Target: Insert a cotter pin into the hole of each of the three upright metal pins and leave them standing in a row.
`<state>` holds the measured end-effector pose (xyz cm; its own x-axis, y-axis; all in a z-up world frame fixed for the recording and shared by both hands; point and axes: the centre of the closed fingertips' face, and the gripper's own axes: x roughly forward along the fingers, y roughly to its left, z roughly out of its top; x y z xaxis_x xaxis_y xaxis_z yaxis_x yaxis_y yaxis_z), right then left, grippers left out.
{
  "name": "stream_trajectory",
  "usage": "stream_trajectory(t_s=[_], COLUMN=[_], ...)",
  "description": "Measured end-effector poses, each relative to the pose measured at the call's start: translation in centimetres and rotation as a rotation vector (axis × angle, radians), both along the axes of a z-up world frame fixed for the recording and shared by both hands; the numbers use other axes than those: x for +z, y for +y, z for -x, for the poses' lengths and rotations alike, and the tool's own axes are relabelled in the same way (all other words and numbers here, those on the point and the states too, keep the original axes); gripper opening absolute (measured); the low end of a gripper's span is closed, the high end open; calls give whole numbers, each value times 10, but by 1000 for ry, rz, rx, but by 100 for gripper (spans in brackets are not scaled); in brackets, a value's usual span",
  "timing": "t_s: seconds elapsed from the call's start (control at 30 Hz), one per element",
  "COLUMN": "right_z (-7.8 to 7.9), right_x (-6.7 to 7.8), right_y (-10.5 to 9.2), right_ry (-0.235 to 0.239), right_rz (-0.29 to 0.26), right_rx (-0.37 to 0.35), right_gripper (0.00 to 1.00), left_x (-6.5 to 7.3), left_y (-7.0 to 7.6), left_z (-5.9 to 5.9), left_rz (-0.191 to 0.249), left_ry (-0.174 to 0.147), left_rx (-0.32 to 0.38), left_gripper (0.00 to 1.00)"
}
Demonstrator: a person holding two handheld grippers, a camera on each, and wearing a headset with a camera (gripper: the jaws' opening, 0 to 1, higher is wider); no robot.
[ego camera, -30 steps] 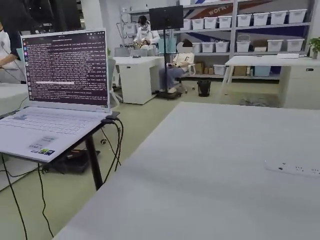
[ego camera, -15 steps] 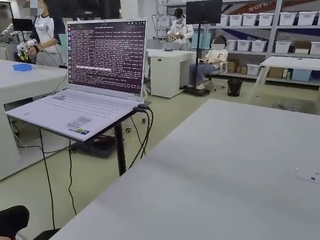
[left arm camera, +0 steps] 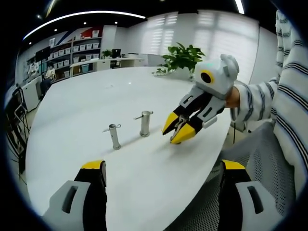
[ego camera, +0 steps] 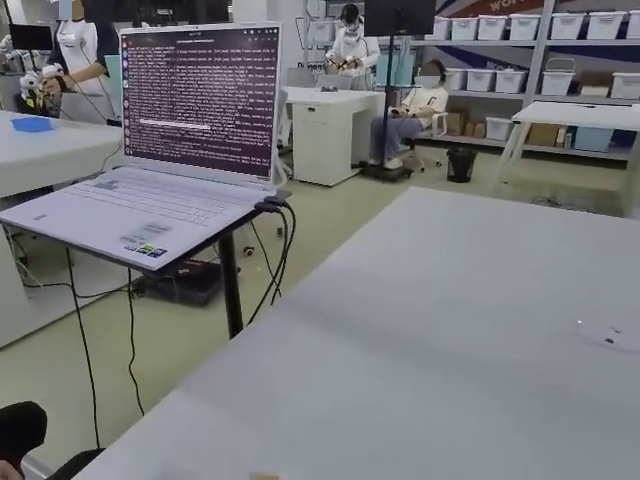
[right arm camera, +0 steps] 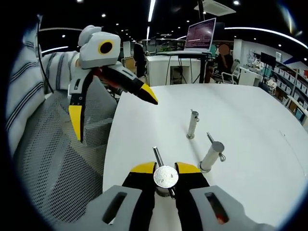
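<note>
White desk [left arm camera: 72, 101], matte, carrying the work. First pin [left arm camera: 114, 136] and second pin [left arm camera: 145, 123] stand upright on it, near each other but apart, each with a cotter piece crossing just under its head.

Third pin [right arm camera: 166, 176] is clamped between the fingers [right arm camera: 142, 169] of the right gripper [left arm camera: 179, 132], round head up toward that gripper's camera. A cotter pin [right arm camera: 156, 155] pokes out below the head. The pin is held low over the desk, near the second pin, at the end of the line. Cannot tell whether its foot touches the surface.

Left gripper [left arm camera: 162, 166] hangs off to one side, fingers [left arm camera: 94, 168] spread wide, holding nothing, well clear of the pins.

Judged step: setting the last pin down into the row.

What could go wrong:
- Release with the pin tilted or its foot off the desk: it topples and may knock the second pin over
- Fingers opening catch the cotter pin's projecting end: it gets dragged or pulled out
- Set down off the line of the other two: crooked row
- Head view faces a laptop [ego camera: 190, 110] on its stand: placing by feel makes each slip likelier
</note>
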<state>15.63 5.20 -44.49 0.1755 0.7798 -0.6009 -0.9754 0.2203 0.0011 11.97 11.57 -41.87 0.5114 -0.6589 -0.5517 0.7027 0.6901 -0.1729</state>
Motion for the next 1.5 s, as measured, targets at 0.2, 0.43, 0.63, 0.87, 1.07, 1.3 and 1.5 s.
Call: stream_trajectory(t_s=[0.2, 0.43, 0.63, 0.87, 1.07, 1.3, 1.5], right_z=[-9, -27, -49, -63, -74, -84, -86], right_x=[5, 8, 10, 4, -5, -11, -13], right_y=[-26, -49, -64, -66, -62, -58, -55], right_ry=[-16, -8, -38, -68, -47, -15, 13], right_rz=[-1, -7, 3, 35, 34, -2, -29], right_rx=[-27, -67, -103, -80, -82, -109, -121], right_gripper=[9, 9, 9, 9, 10, 10, 10], left_x=[2, 5, 3, 2, -3, -3, -4], left_y=[3, 8, 11, 12, 14, 15, 15], left_z=[-11, -17, -16, -18, -17, -19, -19], left_rz=[-2, 0, 3, 6, -15, -3, -2], left_ry=[-13, -29, -12, -11, 4, 13, 31], left_rx=[-4, -8, -11, -4, -2, 14, 14], left_gripper=[97, 96, 95, 93, 90, 89, 89])
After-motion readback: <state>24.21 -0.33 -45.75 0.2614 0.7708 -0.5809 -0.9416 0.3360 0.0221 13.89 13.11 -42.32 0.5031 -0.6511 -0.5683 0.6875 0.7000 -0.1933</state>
